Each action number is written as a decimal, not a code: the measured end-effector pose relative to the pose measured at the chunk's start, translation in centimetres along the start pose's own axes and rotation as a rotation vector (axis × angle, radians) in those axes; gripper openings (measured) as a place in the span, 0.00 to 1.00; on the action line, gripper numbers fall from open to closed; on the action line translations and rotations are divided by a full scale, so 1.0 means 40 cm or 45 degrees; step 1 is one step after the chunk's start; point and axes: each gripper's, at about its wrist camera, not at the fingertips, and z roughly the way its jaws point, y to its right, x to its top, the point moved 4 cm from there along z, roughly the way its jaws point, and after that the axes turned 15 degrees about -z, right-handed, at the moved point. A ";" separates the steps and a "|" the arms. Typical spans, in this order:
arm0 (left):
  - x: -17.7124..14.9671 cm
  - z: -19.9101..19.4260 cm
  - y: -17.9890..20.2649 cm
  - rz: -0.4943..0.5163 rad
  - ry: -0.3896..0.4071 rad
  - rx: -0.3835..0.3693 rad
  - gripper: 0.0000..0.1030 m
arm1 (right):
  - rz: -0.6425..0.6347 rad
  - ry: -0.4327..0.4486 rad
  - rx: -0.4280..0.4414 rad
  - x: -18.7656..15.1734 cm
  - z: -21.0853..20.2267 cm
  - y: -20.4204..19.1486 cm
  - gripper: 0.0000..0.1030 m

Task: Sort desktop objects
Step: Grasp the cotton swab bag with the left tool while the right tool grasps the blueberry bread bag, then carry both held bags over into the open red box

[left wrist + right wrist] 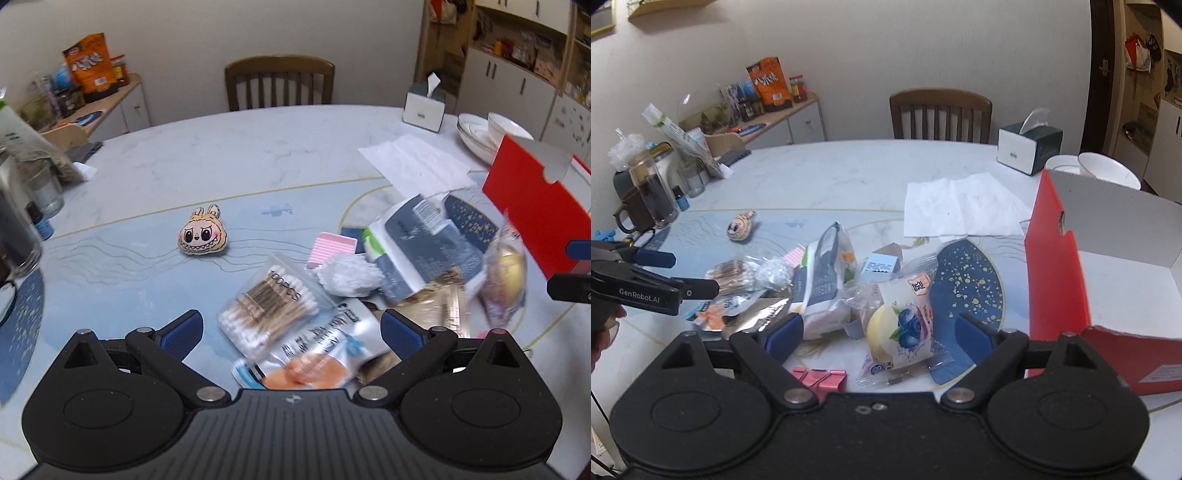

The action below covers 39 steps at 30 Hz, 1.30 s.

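Left tongs: my left gripper [291,330] is spread wide and holds nothing; it hangs above the near edge of the pile.
Right tongs: my right gripper [877,334] is likewise wide open and empty, low over the table [849,177].
Below left tongs: the cotton swab bag [267,314] and a silver snack pouch [314,354] lie between and just ahead of the fingers, not touched.
Below right tongs: the blueberry pastry packet [901,325] sits between the blue pads [783,336], apart from both as far as I can tell.
Pile: packets overlap in a heap, so I judge single items must be lifted off the top.
Red box [1108,258]: open, just right of the heap; probably the sorting bin.
Plush toy [202,236]: alone, well clear of the heap, ahead-left of my left gripper.
Pink binder clips [822,380]: beside the right gripper's base.
Stage: sorting barely begun, by my judgement.
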 end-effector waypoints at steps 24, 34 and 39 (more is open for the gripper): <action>0.036 0.167 -0.061 0.153 -0.155 -0.076 0.72 | -0.004 -0.195 -0.004 -0.001 0.158 0.009 0.64; 0.032 0.155 -0.055 0.193 -0.128 -0.092 0.39 | 0.021 -0.216 -0.049 0.001 0.152 0.010 0.48; 0.037 0.138 -0.059 0.179 -0.118 -0.119 0.36 | 0.034 -0.205 -0.083 0.007 0.126 0.009 0.47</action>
